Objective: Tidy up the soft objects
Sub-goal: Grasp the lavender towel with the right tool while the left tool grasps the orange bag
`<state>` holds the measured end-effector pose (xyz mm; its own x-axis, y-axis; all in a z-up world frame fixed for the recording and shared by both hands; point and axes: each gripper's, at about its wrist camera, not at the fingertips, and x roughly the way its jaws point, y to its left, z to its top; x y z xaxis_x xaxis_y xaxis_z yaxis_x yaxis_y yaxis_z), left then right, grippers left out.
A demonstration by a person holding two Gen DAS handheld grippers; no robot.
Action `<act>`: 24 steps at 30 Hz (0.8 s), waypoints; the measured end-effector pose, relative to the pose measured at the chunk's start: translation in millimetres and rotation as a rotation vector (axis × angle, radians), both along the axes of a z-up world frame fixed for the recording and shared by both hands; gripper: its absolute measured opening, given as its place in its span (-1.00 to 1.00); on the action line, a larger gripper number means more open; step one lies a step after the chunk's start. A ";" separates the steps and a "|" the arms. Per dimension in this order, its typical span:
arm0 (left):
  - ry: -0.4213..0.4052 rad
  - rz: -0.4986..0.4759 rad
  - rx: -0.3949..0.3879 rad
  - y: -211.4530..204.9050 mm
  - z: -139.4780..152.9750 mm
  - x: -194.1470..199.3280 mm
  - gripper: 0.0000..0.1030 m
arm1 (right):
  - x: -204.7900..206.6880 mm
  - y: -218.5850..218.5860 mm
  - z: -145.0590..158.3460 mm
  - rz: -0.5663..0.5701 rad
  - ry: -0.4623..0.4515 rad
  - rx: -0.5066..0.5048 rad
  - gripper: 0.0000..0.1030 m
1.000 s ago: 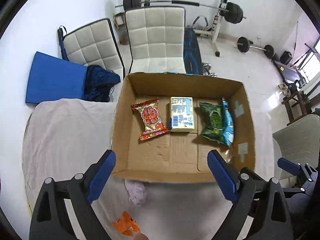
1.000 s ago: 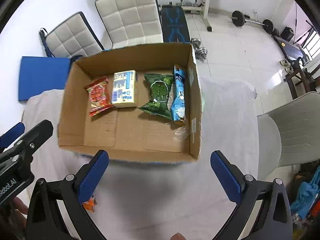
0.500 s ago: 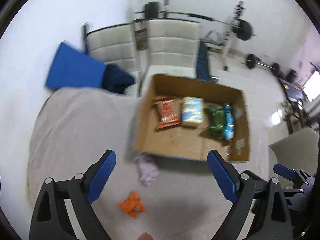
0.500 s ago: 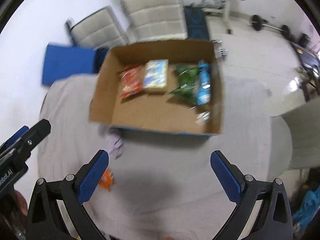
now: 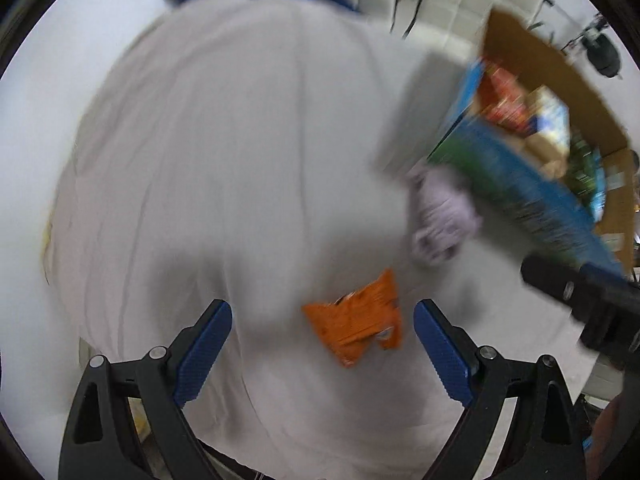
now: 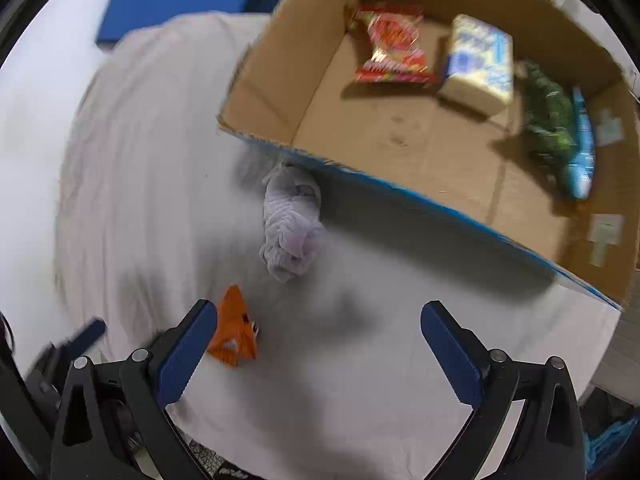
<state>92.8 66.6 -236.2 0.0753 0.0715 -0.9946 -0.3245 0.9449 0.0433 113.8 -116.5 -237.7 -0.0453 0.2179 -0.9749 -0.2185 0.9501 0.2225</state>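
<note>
Down on the pale cloth [image 5: 200,160] lies an orange snack packet [image 5: 354,330], crumpled and flat, its long axis running slantwise from the left gripper's side up toward the cardboard box [image 6: 280,92]. In the left wrist view it sits between the blue pads of the left gripper [image 5: 322,354], just ahead of them, and neither pad touches it; the jaws are spread wide and hold nothing. In the right wrist view the same packet shows as an orange wedge pointing up toward the box, partly hidden behind the left pad of the right gripper [image 6: 318,354], whose jaws likewise stand wide apart and empty.

Just beyond the packet a lilac cloth bundle [image 6: 290,226] lies bunched and wrinkled, its length running from the box's near wall back toward the grippers, its far end tucked against that blue-edged wall. Packet and bundle lie near each other but apart.

Inside the box a red packet [image 6: 394,44], a pale yellow block [image 6: 478,64], a green bag [image 6: 550,116] and a light blue packet [image 6: 582,144] lie in a row along the far side; the near half of the box floor is bare cardboard. Cloth stretches bare to the left of the packet. Both views are motion-blurred, so print on the wrappers cannot be read.
</note>
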 end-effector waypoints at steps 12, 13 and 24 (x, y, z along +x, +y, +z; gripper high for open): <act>0.083 0.044 -0.115 11.7 -71.6 -22.5 0.84 | 25.2 46.3 -89.4 -0.014 0.120 -0.060 0.73; 0.086 0.046 -0.118 13.1 -71.9 -23.4 0.84 | 25.9 48.3 -93.0 -0.013 0.128 -0.062 0.44; 0.076 -0.072 -0.100 2.0 -41.6 -31.4 0.84 | -0.9 27.3 -76.7 0.018 0.119 -0.074 -0.48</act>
<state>61.4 68.6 -277.9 0.0006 -0.0313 -0.9995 -0.2547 0.9666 -0.0304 112.9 -89.2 -314.4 -0.1649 0.1433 -0.9759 -0.2117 0.9612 0.1769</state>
